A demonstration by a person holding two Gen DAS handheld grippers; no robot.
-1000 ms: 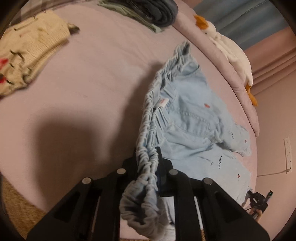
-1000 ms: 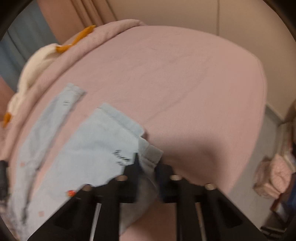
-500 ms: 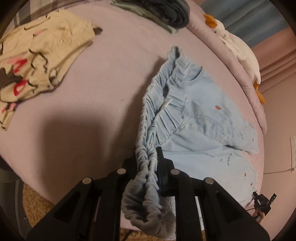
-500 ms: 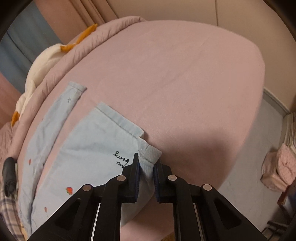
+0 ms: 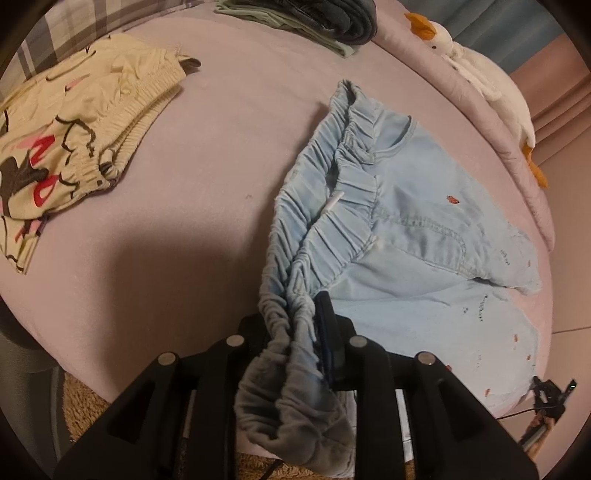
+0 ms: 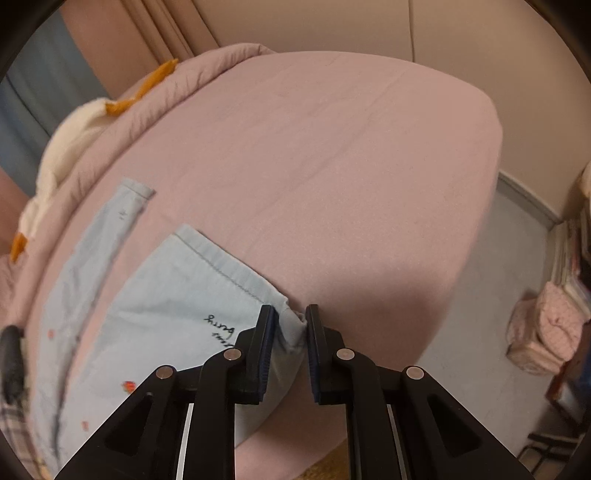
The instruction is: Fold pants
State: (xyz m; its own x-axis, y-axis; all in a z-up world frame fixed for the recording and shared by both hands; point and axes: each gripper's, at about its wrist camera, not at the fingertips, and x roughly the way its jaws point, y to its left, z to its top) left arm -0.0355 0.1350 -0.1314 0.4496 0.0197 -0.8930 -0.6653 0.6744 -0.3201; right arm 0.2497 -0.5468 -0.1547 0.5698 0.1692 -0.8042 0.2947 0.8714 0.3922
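Light blue denim pants (image 5: 406, 229) with small red prints lie spread on the pink bed (image 5: 184, 221). Their gathered elastic waistband (image 5: 317, 221) runs down into my left gripper (image 5: 291, 317). Its jaws are opening, but the bunched band still fills the gap and hangs out in front of the fingers. In the right wrist view the near pant leg (image 6: 177, 295) lies flat, and my right gripper (image 6: 290, 321) is shut on its hem corner. The other leg (image 6: 110, 236) lies farther left on the bed (image 6: 332, 166).
A cream printed garment (image 5: 74, 147) lies at the bed's left. Dark folded clothes (image 5: 317, 18) are stacked at the far edge. A white goose plush (image 5: 491, 85) rests along the rolled pink cover. A pink bag (image 6: 546, 332) sits on the floor at right.
The left wrist view has tilted, taking in more of the cream garment, and the left jaws stand slightly wider around the waistband. The right gripper keeps the hem corner and has shifted a little.
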